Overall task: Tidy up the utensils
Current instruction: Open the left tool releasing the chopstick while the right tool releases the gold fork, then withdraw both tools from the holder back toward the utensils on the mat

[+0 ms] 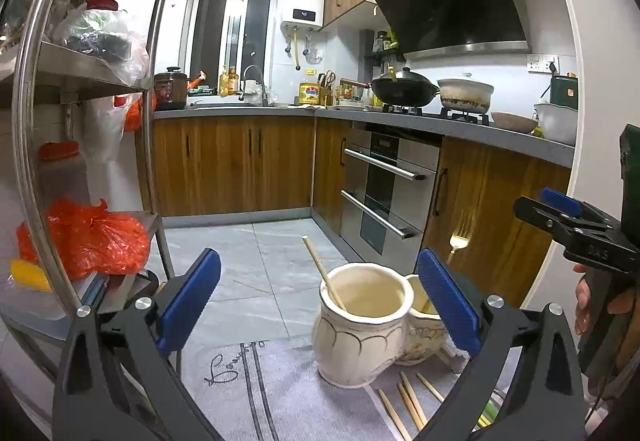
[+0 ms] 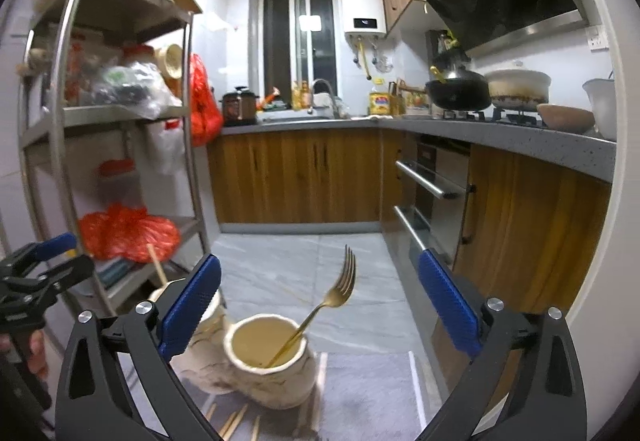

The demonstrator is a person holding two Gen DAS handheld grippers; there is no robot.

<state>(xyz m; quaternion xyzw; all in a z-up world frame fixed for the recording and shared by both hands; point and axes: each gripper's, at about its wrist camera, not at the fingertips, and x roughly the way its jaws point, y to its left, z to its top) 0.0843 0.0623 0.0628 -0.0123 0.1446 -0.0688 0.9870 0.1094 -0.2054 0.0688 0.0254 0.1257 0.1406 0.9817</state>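
Note:
Two cream ceramic jars stand side by side on a grey cloth (image 1: 256, 381). The nearer jar (image 1: 360, 345) holds one wooden chopstick (image 1: 320, 269), which leans left. The jar beside it (image 2: 276, 381) holds a gold fork (image 2: 336, 293), tines up. Several loose chopsticks (image 1: 408, 401) lie on the cloth in front of the jars. My left gripper (image 1: 318, 265) is open above the chopstick jar, with nothing between its fingers. My right gripper (image 2: 320, 265) is open above the fork jar and holds nothing. A hand holds each gripper; the right gripper (image 1: 540, 217) also shows at the edge of the left wrist view.
A steel shelf rack (image 2: 188, 145) with orange plastic bags (image 1: 92, 237) stands at the left. Wood cabinets, an oven with bar handles (image 1: 380, 169) and a grey counter (image 2: 520, 141) with pots run along the back and right. Tiled floor lies beyond the cloth.

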